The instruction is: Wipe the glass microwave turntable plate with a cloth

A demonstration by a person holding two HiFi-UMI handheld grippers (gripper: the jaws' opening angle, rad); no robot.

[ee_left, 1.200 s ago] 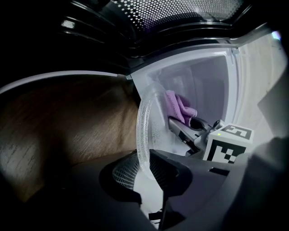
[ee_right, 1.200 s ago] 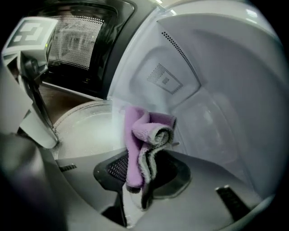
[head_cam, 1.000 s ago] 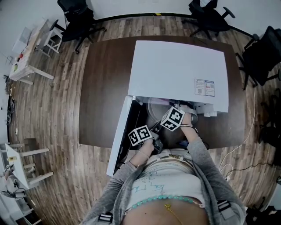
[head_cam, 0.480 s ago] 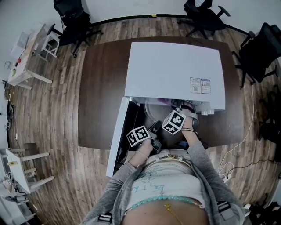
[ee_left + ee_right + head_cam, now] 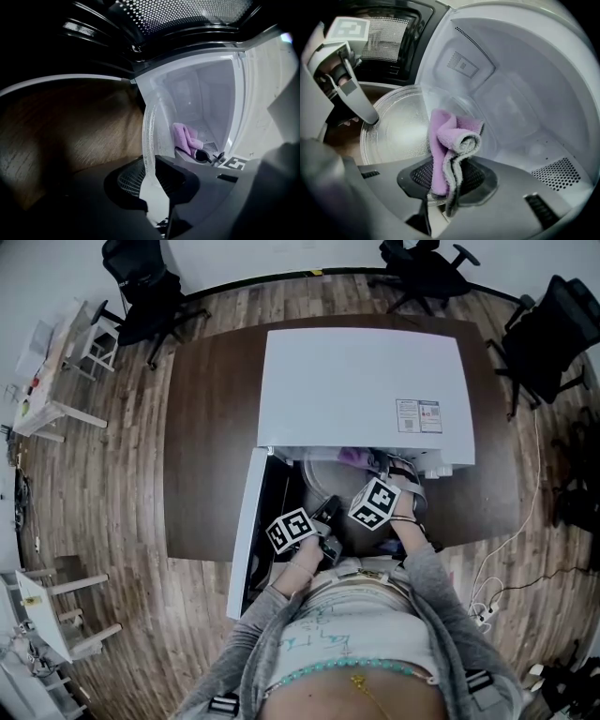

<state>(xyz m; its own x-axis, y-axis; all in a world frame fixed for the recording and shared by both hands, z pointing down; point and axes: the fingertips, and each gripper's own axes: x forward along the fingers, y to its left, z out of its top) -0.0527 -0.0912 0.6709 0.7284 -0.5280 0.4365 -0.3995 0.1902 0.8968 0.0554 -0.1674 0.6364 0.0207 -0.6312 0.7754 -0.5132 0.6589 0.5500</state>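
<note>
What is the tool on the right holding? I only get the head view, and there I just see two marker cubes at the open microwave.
Observer: The right tool is clamped on a folded purple cloth with a grey backing.
Operator: And the left one?
Observer: The left tool grips the glass turntable plate by its rim.
Operator: Is the cloth on the glass?
Observer: Its folded end lies over the plate's face, close to the rim nearest the right tool; firm contact I cannot confirm.

Dark wood table (image 5: 208, 427); white microwave (image 5: 361, 390) on top.
</note>
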